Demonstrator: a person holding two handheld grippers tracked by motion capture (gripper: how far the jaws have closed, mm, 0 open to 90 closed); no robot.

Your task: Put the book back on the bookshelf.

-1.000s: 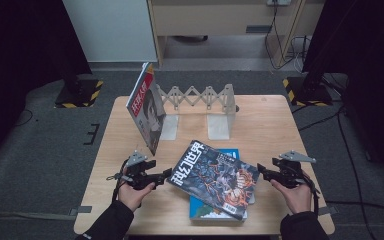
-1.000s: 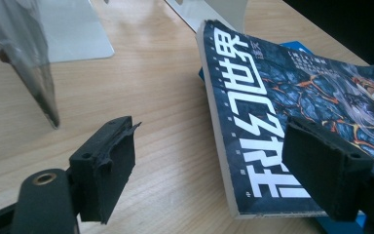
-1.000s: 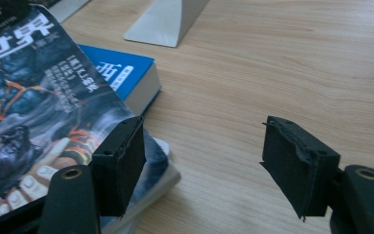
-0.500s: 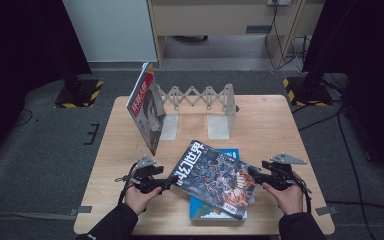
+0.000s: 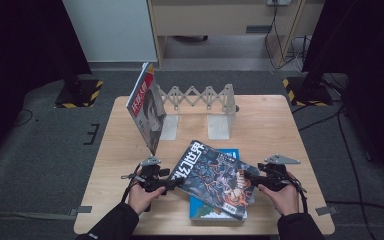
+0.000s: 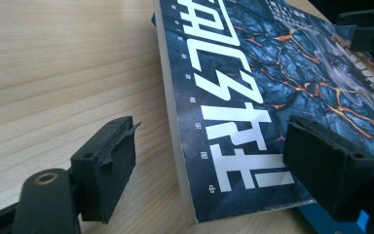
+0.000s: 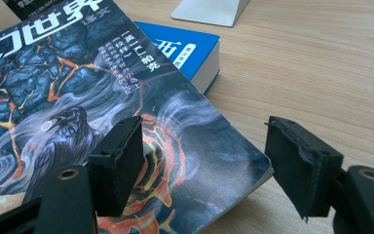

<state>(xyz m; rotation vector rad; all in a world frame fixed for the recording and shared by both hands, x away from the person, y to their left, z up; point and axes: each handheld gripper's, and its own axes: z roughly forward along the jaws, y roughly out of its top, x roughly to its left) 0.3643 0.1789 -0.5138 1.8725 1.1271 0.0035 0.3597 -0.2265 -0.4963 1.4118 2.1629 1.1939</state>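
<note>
Two grippers flank the dark magazine [image 5: 212,179], which lies aslant on top of a blue book [image 5: 219,212] near the front edge of the table [image 5: 280,125]. Left gripper [image 5: 172,183]: jaws spread, one on the bare wood and the other over the cover, with the magazine's spine edge between them; the pads press on nothing, so the gripper is released. Right gripper [image 5: 250,180]: its jaws have just been opening a little and straddle the magazine's corner, one above the cover and one beyond the edge over the table; the pads are off the paper, so it too is released. Status, as a judgement: the work in hand appears to be filing the flat items upright in the rack [image 5: 200,97] at the far side. One item is done: a red-topped magazine [image 5: 147,112] leans upright against the rack's left plate. Remaining: close on the dark magazine, lift it, stand it in the rack beside the first, then do the same with the blue book beneath. Neither flat item is off the table yet, so roughly a third of the job looks complete
</note>
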